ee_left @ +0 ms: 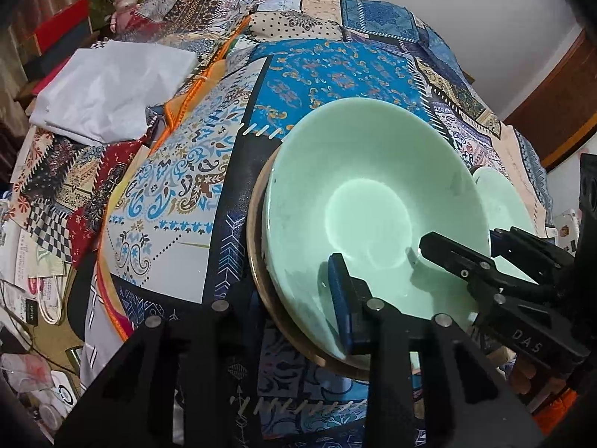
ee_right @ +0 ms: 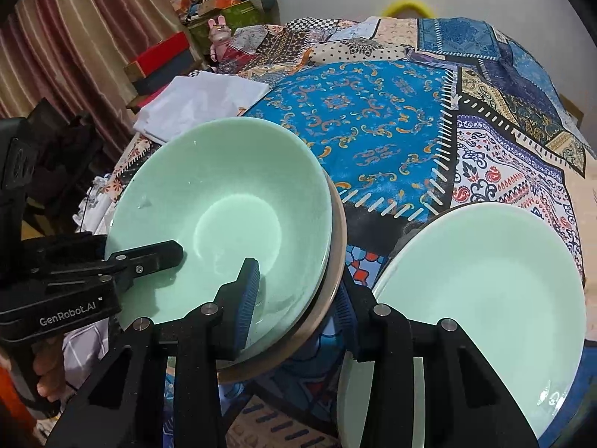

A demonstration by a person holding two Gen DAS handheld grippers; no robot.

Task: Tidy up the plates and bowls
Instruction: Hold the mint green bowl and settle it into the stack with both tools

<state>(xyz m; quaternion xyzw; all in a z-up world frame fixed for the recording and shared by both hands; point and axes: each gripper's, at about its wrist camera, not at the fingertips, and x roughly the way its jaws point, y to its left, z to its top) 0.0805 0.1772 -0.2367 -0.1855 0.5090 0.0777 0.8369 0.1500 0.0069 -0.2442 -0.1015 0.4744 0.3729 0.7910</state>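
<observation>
A pale green bowl (ee_left: 373, 201) sits nested in a brown-rimmed bowl (ee_left: 257, 257) on the patchwork cloth. It also shows in the right wrist view (ee_right: 224, 201), with the brown rim (ee_right: 337, 231) under it. My right gripper (ee_right: 298, 300) stands open astride the near rims of both bowls, one finger inside the green bowl and one outside. My left gripper (ee_right: 123, 257) straddles the opposite rim, one finger inside; its own view shows only one pad (ee_left: 341, 298), inside the bowl. A pale green plate (ee_right: 485, 298) lies to the right, also seen in the left wrist view (ee_left: 500, 201).
A folded white cloth (ee_left: 108, 89) lies at the far left of the table (ee_left: 335, 74). Boxes and a pink rabbit toy (ee_right: 220, 35) stand beyond it. Papers and bags litter the floor (ee_left: 33, 280) at left.
</observation>
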